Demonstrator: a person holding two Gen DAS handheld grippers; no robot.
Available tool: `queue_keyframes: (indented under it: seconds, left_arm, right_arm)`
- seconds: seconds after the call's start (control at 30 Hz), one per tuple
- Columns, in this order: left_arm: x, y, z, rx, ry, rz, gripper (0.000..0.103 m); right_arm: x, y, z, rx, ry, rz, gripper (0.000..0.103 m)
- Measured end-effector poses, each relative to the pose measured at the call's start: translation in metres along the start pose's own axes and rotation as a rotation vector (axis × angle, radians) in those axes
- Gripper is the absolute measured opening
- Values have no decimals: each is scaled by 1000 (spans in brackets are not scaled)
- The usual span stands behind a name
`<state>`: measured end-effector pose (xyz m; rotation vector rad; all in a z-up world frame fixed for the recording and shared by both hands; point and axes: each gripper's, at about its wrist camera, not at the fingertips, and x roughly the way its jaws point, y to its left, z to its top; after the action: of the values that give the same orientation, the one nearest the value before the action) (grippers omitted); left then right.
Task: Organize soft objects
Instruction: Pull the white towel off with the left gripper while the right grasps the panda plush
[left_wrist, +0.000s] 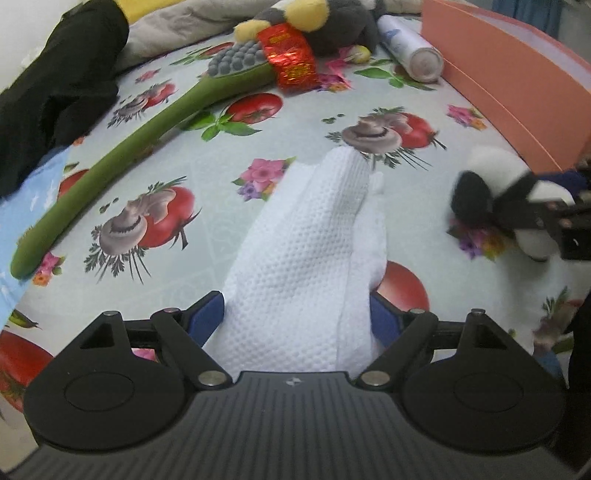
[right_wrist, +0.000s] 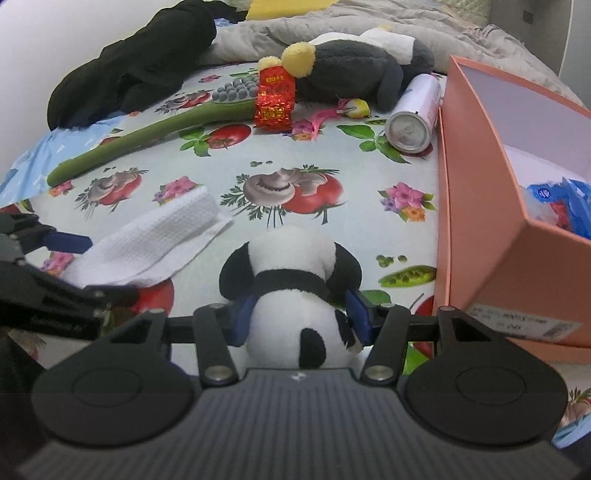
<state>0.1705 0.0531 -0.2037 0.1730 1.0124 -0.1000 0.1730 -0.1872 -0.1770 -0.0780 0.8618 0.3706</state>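
Note:
A white waffle-textured cloth (left_wrist: 310, 236) lies flat on the flowered bedsheet (left_wrist: 207, 221) and runs back between the jaws of my left gripper (left_wrist: 295, 319). The jaws stand wide and open, their blue pads beside the cloth's edges. A small panda plush (right_wrist: 291, 258) sits upright between the jaws of my right gripper (right_wrist: 300, 317), whose blue pads press its sides. The left wrist view has the panda (left_wrist: 491, 173) at the far right with the right gripper (left_wrist: 546, 218) on it. An open orange box (right_wrist: 476, 206) stands to the right of the panda.
At the back lie a long green plush (right_wrist: 147, 133), a red foil packet (right_wrist: 275, 99), a grey and yellow plush (right_wrist: 354, 62), a spray can (right_wrist: 413, 118) and a black garment (right_wrist: 129, 70). Blue packets (right_wrist: 561, 203) lie in the box. Grey bedding is bunched behind.

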Motion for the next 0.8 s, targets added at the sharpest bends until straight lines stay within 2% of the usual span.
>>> queue_keyframes:
  seconds: [0.13, 0.3, 0.37, 0.47, 0.57, 0.63, 0.8]
  left_arm:
    - [5, 12, 2, -81, 0, -17, 84]
    - [5, 14, 0, -112, -16, -5, 80]
    - [4, 12, -1, -127, -22, 4, 74]
    - [0, 12, -1, -153, -29, 10, 61]
    - [-2, 13, -2, -176, -35, 19, 40]
    - [-3, 12, -1, -182, -33, 22, 23]
    - [-8, 11, 0, -220, -17, 6, 10]
  right_arm:
    - [0, -2, -3, 15, -1, 1, 56]
    - [1, -1, -4, 9, -11, -3, 56]
    - [1, 2, -6, 0, -19, -13, 56]
    - [0, 5, -8, -14, -28, -24, 56]
    - [-2, 4, -9, -7, -30, -26, 56]
    - [-3, 3, -9, 7, -32, -28, 56]
    - [-11, 7, -11, -7, -52, -44, 56]
